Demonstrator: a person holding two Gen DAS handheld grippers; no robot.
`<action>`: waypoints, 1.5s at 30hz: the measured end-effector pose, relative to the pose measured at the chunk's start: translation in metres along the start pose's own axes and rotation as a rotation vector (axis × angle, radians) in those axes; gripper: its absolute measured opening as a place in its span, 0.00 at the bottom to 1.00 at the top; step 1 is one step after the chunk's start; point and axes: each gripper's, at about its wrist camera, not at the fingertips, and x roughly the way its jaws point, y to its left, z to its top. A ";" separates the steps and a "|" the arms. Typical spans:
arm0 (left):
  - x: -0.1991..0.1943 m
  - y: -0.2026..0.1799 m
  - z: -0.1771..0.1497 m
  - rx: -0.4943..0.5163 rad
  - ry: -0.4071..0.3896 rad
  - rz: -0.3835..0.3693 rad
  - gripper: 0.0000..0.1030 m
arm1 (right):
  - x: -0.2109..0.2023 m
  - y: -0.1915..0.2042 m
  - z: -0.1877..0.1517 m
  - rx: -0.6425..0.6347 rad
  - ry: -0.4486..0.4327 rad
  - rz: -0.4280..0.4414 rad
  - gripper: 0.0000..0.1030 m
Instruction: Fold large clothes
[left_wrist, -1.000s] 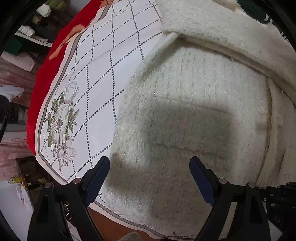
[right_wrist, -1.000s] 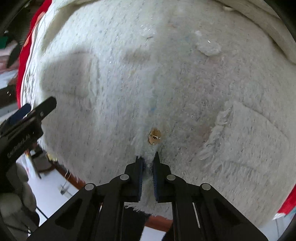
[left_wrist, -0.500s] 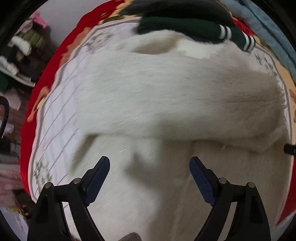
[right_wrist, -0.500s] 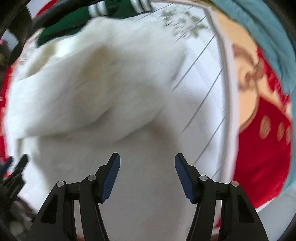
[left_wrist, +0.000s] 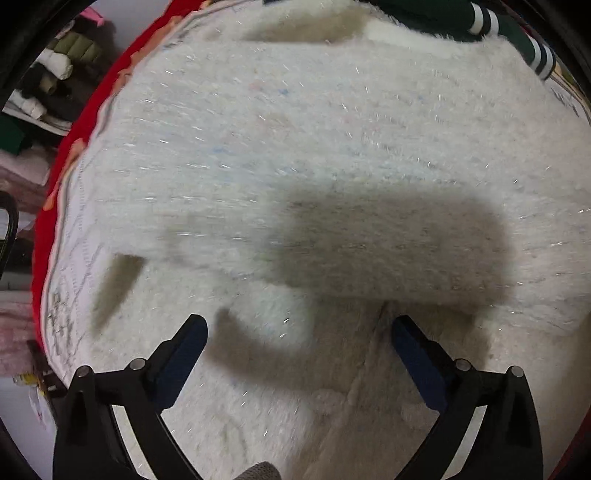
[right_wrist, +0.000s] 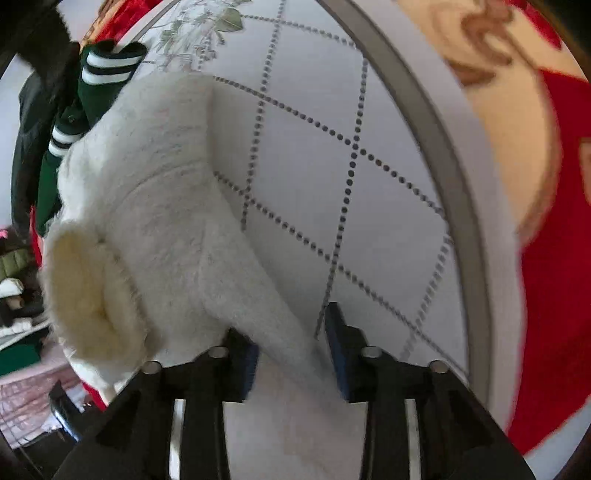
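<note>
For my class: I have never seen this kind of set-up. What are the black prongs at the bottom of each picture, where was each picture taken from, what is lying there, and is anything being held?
There is no robot here. A person holds a hand tool with two jaws in each hand, and a wide-angle camera on each tool looks forward along them. The left gripper shows in the left-hand picture, jaws wide apart above a fluffy white garment, holding nothing. The right gripper shows in the other picture; a fold of that garment runs between its jaws, though whether they pinch it is unclear. The garment lies on a white bedcover with dotted diamond lines and red edges. A dark green garment with white stripes lies behind.
</note>
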 end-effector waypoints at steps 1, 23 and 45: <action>-0.009 0.005 -0.001 -0.014 -0.011 0.003 1.00 | -0.015 0.010 -0.007 -0.018 -0.021 0.032 0.38; -0.052 0.079 0.061 -0.318 -0.185 0.180 1.00 | -0.007 0.074 -0.001 -0.261 0.015 0.177 0.31; 0.026 0.085 0.090 -0.194 -0.150 0.158 1.00 | 0.030 0.095 -0.005 -0.390 -0.004 -0.081 0.00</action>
